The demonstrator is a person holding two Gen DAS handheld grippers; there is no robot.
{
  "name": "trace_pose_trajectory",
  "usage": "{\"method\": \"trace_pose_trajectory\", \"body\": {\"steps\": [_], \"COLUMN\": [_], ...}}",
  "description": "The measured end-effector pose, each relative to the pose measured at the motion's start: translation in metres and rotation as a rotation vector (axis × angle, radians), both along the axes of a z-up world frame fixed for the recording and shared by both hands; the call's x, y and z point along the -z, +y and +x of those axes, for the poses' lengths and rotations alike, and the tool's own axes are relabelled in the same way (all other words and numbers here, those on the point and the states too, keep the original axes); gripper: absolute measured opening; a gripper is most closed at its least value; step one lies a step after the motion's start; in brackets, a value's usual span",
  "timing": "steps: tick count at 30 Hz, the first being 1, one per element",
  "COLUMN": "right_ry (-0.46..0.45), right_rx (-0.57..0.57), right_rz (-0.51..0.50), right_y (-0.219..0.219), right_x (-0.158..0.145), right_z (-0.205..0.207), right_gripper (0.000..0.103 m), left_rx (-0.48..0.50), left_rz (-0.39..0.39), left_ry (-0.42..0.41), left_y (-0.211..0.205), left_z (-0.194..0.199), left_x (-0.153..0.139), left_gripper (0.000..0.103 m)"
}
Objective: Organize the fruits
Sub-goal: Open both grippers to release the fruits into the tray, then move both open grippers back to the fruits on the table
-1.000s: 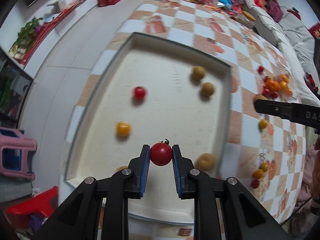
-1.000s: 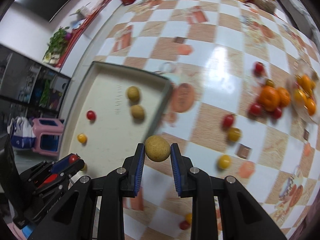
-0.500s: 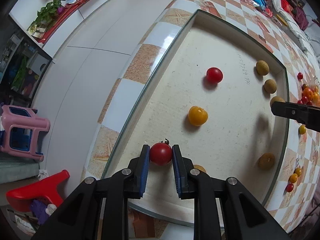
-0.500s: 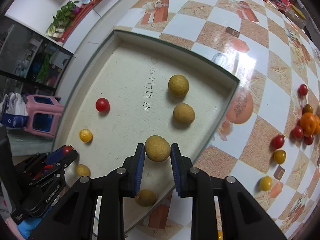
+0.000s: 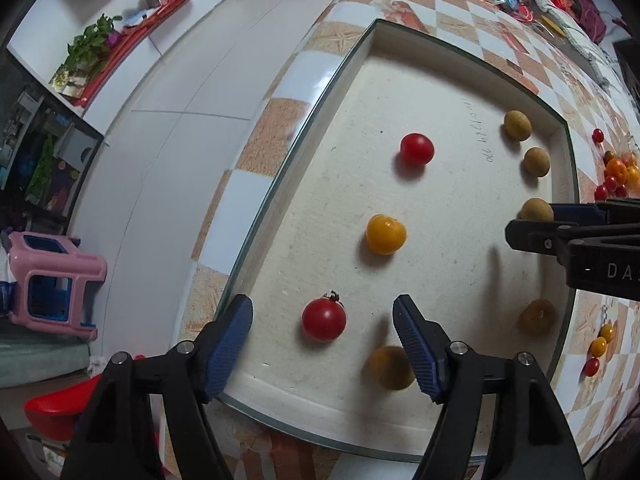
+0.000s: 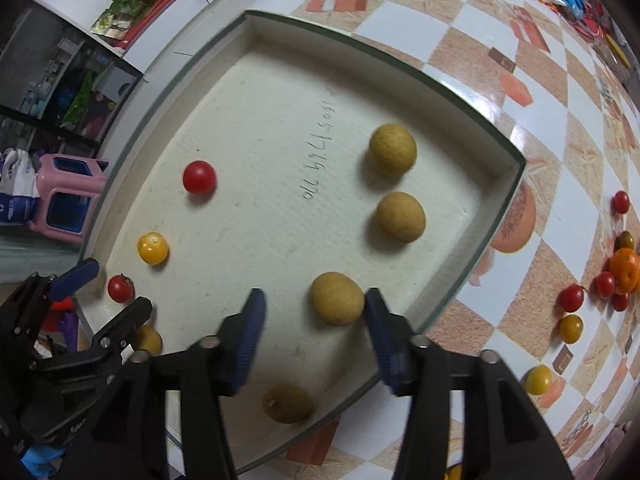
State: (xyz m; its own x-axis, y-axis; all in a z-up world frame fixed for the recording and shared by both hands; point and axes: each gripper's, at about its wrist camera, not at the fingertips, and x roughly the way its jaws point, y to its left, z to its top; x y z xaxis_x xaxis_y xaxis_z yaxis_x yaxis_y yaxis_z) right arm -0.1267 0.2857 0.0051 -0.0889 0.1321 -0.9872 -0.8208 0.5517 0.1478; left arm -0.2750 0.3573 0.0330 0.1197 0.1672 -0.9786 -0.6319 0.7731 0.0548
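Observation:
A white tray point(image 5: 360, 72) lies on the checkered table and holds several fruits. My left gripper point(image 5: 323, 322) is open over the tray's near left corner, with a red tomato point(image 5: 324, 319) lying free between its fingers. My right gripper point(image 6: 312, 308) is open over the tray, and a tan round fruit point(image 6: 337, 298) lies between its fingers, touching the right one. In the tray are also another red tomato point(image 5: 417, 148), yellow tomatoes point(image 5: 385, 234), and more tan fruits point(image 6: 392, 150). My right gripper also shows at the right edge of the left wrist view point(image 5: 532, 226).
Loose red and yellow tomatoes and an orange point(image 6: 624, 270) lie on the table right of the tray. The table edge runs just left of the tray, with white floor, a pink stool point(image 5: 52, 280) and a red stool below. Packets clutter the far end of the table.
Both grippers have opened. The left one let go of the red tomato near the tray's left corner; the right one let go of the tan fruit inside the tray.

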Motion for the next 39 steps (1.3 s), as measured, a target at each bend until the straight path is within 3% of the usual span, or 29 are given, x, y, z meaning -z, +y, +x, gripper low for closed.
{"method": "trace_pose_trajectory", "body": {"steps": [5,7,10,20,33,39], "right_ry": [-0.005,-0.010,-0.005,-0.019,0.010,0.031], "right_rx": [0.034,0.052,0.078,0.221,0.487,0.586], "right_rz": [0.040,0.058,0.073,0.073,-0.039,-0.072], "right_y": [-0.003,-0.010,-0.020,-0.085,-0.228,-0.274], "right_x": [-0.014,-0.022,-0.032,-0.048,-0.026,-0.018], "right_z": [0.005,0.010,0.018,0.045,0.056,0.054], "right_gripper": [0.082,0.082,0.092,0.092,0.092,0.092], "left_rx": [0.005,0.003,0.013,0.093,0.324,0.409], "left_rz": [-0.003,-0.005,-0.001,0.003,-0.036,-0.060], "left_ry": [0.015,0.018,0.020,0.003,-0.029,-0.025], "left_y": [-0.005,-0.007,-0.012,-0.042,-0.123,-0.158], "left_z": [0.003,0.003,0.005,0.027,0.085,0.091], "left_x": [-0.002,-0.004,-0.009,-0.029,-0.043,-0.044], "left_gripper": [0.074,0.074,0.074,0.074,0.074,0.074]}}
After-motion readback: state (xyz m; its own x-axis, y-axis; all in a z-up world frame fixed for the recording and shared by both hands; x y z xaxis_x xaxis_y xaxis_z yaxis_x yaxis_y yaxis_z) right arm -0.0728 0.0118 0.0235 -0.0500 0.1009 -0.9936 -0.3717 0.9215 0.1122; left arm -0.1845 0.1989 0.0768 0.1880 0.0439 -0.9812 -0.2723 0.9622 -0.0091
